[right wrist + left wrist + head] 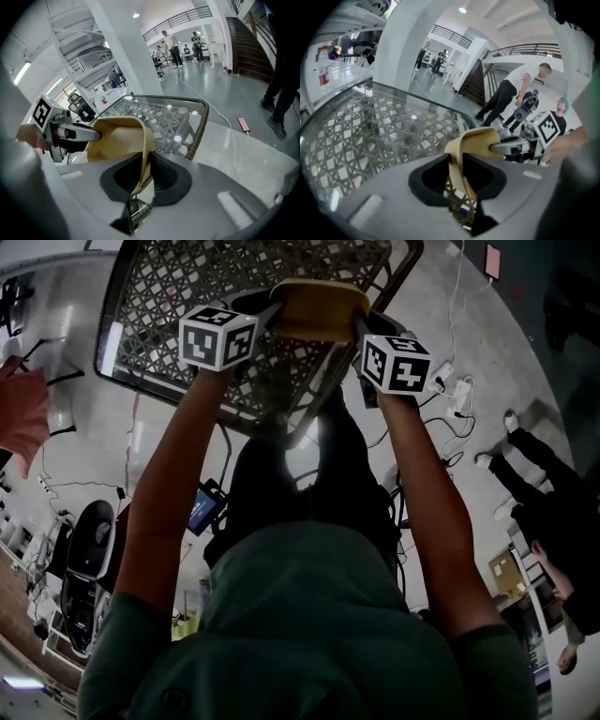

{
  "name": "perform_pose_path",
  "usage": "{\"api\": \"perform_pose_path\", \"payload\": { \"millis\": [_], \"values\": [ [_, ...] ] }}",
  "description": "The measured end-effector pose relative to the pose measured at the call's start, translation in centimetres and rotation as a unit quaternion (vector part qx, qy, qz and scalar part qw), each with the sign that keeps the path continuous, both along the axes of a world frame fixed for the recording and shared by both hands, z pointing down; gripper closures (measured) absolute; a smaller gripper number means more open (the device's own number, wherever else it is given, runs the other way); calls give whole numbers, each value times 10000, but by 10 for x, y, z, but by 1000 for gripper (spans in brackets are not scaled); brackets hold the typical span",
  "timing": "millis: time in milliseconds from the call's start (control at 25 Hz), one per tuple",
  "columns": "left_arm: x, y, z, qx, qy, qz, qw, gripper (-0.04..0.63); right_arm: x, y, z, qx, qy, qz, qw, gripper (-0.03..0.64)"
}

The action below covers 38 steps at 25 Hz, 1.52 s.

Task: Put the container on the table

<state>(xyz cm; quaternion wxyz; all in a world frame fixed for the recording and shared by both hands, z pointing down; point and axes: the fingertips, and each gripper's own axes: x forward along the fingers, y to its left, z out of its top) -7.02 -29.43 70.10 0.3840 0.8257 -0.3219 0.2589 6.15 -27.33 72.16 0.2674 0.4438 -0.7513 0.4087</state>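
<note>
Tan container (319,307) is gripped from both sides. Left hand-held gripper (457,173) is clamped on one wall, right hand-held gripper (139,174) on the opposite wall. Glass tabletop (159,306) is seen beneath both jaws.

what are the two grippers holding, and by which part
One tan thin-walled container, shared: the left gripper clamps its rim wall on one side, the right gripper clamps the opposite side, above the glass-topped lattice table.
</note>
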Motion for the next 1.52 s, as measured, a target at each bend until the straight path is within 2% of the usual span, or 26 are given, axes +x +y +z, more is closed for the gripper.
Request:
{"api": "perform_pose_path", "payload": {
  "millis": [320, 680, 960, 1240, 1520],
  "values": [
    [-2, 3, 25, -320, -8, -6, 9995, 505, -1, -2, 19, -201, 1, -36, 9998, 569],
    [-2, -1, 36, -431, 47, -34, 9991, 489, -2, -9, 24, -273, 47, 36, 9996, 566],
    [-1, 2, 38, -272, -12, 45, 9996, 471, -2, -10, 29, -346, 89, 127, 9993, 565],
    [-3, -3, 27, 6, -38, 32, 10000, 362, 1, -9, 29, -430, 85, 175, 9989, 562],
    [-6, -2, 3, 184, -75, 61, 9998, 339, 6, -6, 12, -360, 96, 222, 9991, 501]
  ]
}}
